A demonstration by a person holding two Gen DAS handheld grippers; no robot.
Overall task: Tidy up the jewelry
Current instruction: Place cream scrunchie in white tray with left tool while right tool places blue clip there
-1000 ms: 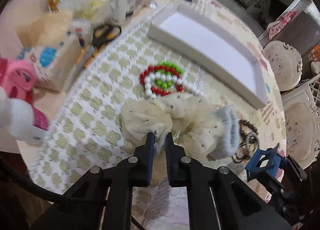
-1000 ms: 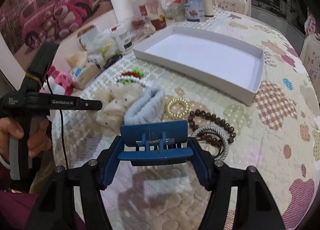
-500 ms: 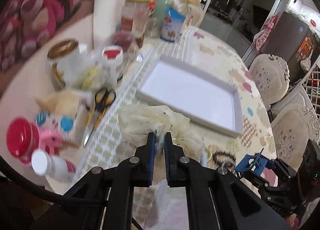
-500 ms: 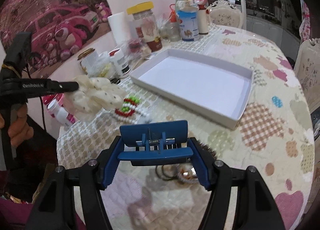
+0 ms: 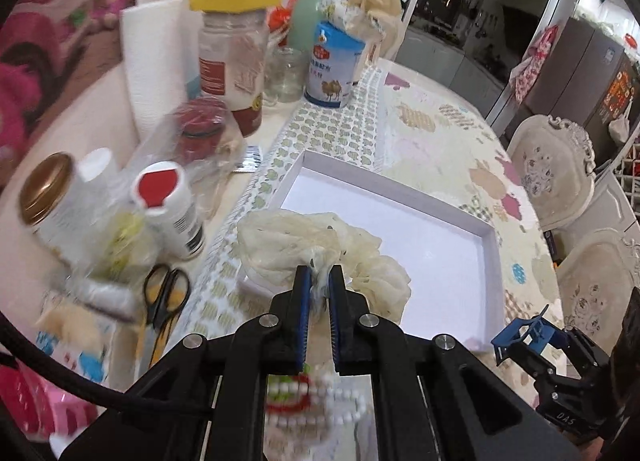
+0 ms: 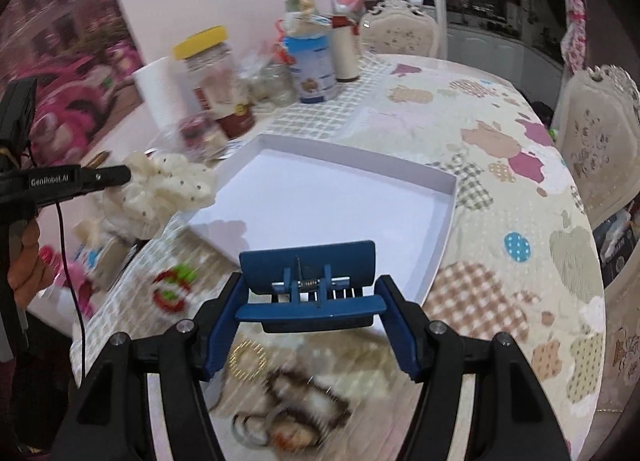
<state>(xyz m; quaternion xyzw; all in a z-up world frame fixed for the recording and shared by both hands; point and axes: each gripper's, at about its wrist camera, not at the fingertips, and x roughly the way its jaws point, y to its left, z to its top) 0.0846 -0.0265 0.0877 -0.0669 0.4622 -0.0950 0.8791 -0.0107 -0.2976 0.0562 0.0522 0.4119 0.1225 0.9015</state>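
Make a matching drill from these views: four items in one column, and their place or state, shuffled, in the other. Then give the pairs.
Items
1. cream scrunchie
2. blue hair clip
3. white tray
4. red, green and white bead bracelet

Places or states
A. lying on the tablecloth
B. empty
C. pinched in the left claw
D. held across the right claw

Pairs: 1-C, 2-D, 3-B, 4-A

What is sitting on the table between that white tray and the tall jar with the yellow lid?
In the left wrist view, a bag-wrapped red-lidded jar lies between the white tray and the yellow-lidded jar, then bare patterned tablecloth.
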